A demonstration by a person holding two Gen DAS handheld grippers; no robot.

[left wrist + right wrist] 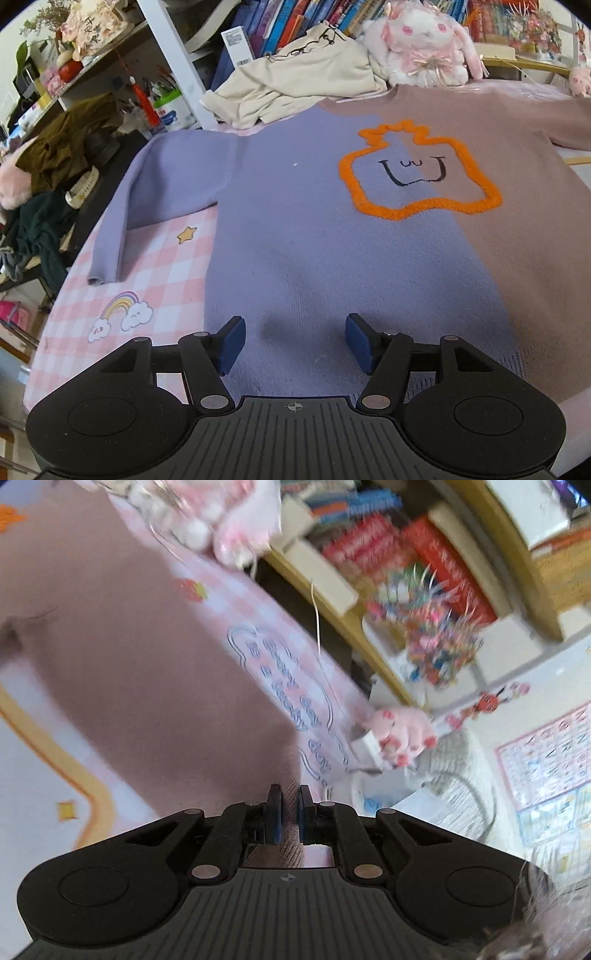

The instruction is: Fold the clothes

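The left wrist view alone showed the whole sweater [332, 229]: a soft knit, purple on one half and dusty brown on the other, spread flat on a pink checked cloth [155, 266] with a fuzzy orange outline stitched on its chest. The left gripper [294, 343] hovered over the purple hem, its blue pads spread apart with nothing between them. A crumpled cream garment [303, 81] and a plush rabbit [424, 40] lay behind.

The right wrist view, blurred, caught only the sweater's brown sleeve [140, 672] running diagonally across the cloth. The right gripper [289, 812] was clenched on a fold of that brown knit.
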